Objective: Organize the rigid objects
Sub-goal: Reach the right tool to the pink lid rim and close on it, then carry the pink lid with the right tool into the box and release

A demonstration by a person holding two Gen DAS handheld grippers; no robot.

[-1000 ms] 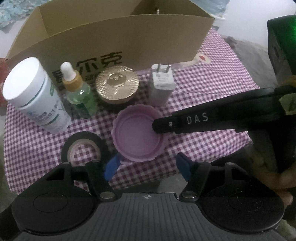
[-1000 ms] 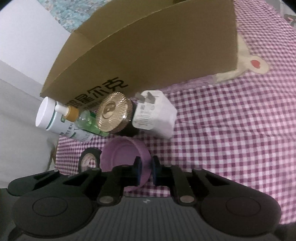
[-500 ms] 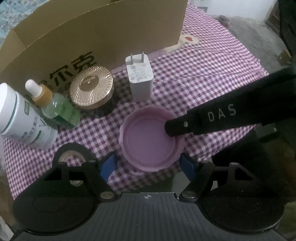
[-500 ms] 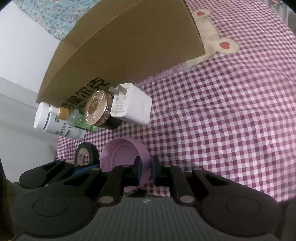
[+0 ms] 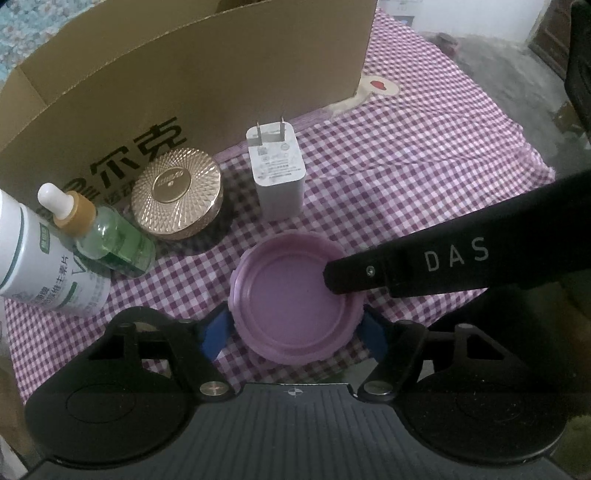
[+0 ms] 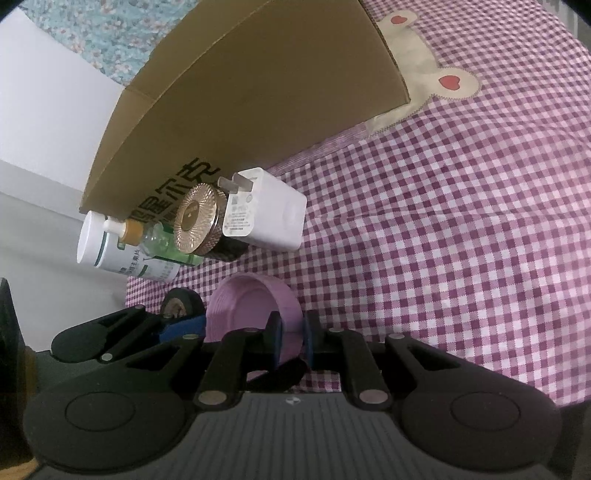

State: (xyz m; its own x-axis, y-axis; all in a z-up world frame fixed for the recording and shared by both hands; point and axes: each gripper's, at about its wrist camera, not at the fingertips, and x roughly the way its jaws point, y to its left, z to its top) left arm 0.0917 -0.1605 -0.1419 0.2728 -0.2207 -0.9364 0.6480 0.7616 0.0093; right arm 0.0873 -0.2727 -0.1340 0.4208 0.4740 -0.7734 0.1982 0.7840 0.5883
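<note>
Behind our row of items stands the cardboard box (image 5: 192,62). On the checked cloth (image 5: 406,155), the purple lid (image 5: 295,306) sits pinched at its rim by our right gripper (image 6: 291,338), while our left gripper (image 5: 295,326) closes around it; a mistimed handover could drop it off the cloth edge.

I see a purple-and-white checked cloth (image 5: 424,155) covering the work surface, with a beige patch bearing red hearts (image 6: 439,79) stitched onto it. Past the cloth's far edge in my left view lies a grey concrete floor (image 5: 491,62), and dark wooden furniture (image 5: 543,37) stands at the upper right, though I can't tell what piece it is. My right view shows a plain white wall (image 6: 48,110) on the left and a teal floral fabric (image 6: 110,33) above it. The light is dim and soft
</note>
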